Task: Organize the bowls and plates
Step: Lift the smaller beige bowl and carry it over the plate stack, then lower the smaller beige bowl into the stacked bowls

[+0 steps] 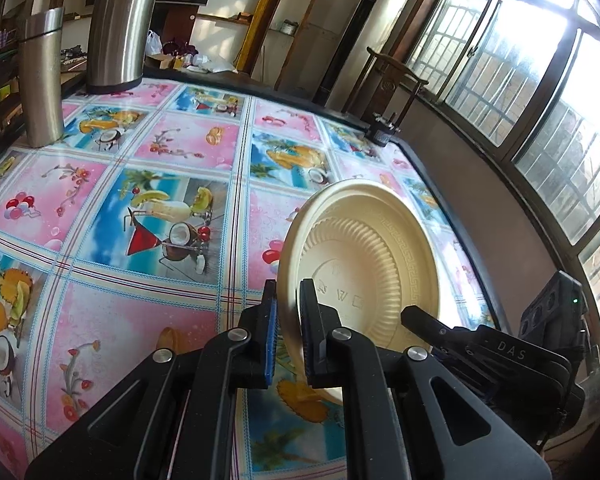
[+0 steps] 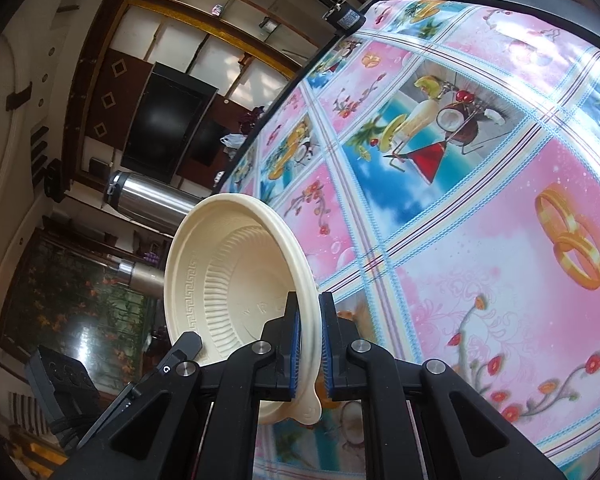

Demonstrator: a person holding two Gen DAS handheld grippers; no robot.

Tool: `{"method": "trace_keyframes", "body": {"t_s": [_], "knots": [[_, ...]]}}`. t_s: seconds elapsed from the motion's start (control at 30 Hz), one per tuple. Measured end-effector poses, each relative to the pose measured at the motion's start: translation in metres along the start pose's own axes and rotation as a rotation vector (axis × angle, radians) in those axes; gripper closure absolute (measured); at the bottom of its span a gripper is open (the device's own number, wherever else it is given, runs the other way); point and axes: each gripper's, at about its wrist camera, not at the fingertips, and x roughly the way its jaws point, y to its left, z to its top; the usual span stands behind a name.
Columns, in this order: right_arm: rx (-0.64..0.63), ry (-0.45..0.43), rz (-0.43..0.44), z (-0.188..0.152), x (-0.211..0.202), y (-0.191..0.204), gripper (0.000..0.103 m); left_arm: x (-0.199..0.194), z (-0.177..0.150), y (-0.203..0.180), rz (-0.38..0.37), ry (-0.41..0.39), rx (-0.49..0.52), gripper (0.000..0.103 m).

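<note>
Cream plate (image 1: pixel 364 248) rim pinched by both left (image 1: pixel 288 320) and right hand-held gripper (image 2: pixel 309 340)

flasks (image 1: pixel 44 80) behind, plate (image 1: pixel 364 264) above table (image 1: pixel 140 184)

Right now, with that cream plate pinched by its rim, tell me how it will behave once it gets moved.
The cream plate looks like thin moulded disposable ware, so probably light and slightly flexible. The left hand-held gripper and the right hand-held gripper each clamp only its rim, holding it on edge, so it may bend or pivot. Its smooth surface could slip.
</note>
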Motion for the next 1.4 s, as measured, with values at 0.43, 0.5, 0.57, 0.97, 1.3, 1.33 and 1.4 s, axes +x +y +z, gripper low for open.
{"method": "trace_keyframes", "body": {"t_s": [0.43, 0.5, 0.57, 0.97, 1.3, 1.33, 1.4], "knots": [[-0.055, 0.036, 0.216, -0.076, -0.008, 0.054, 0.092, -0.114, -0.038, 0.041, 0.098, -0.121, 0.013, 0.094], [-0.066, 0.046, 0.261, -0.099, -0.011, 0.066, 0.092, -0.139, -0.048, 0.050, 0.126, -0.140, 0.027, 0.094], [-0.090, 0.065, 0.281, -0.118, -0.011, 0.080, 0.092, -0.164, -0.059, 0.063, 0.154, -0.154, 0.027, 0.094], [-0.251, 0.273, 0.346, -0.218, 0.021, 0.197, 0.092, -0.286, -0.098, 0.164, 0.263, -0.253, -0.113, 0.092], [-0.315, 0.304, 0.270, -0.256, 0.049, 0.224, 0.092, -0.283, -0.101, 0.217, 0.271, -0.181, -0.206, 0.092], [-0.326, 0.304, 0.261, -0.258, 0.051, 0.226, 0.092, -0.282, -0.101, 0.220, 0.271, -0.177, -0.212, 0.092], [-0.349, 0.296, 0.241, -0.262, 0.054, 0.232, 0.091, -0.279, -0.102, 0.225, 0.275, -0.155, -0.219, 0.091]]}}
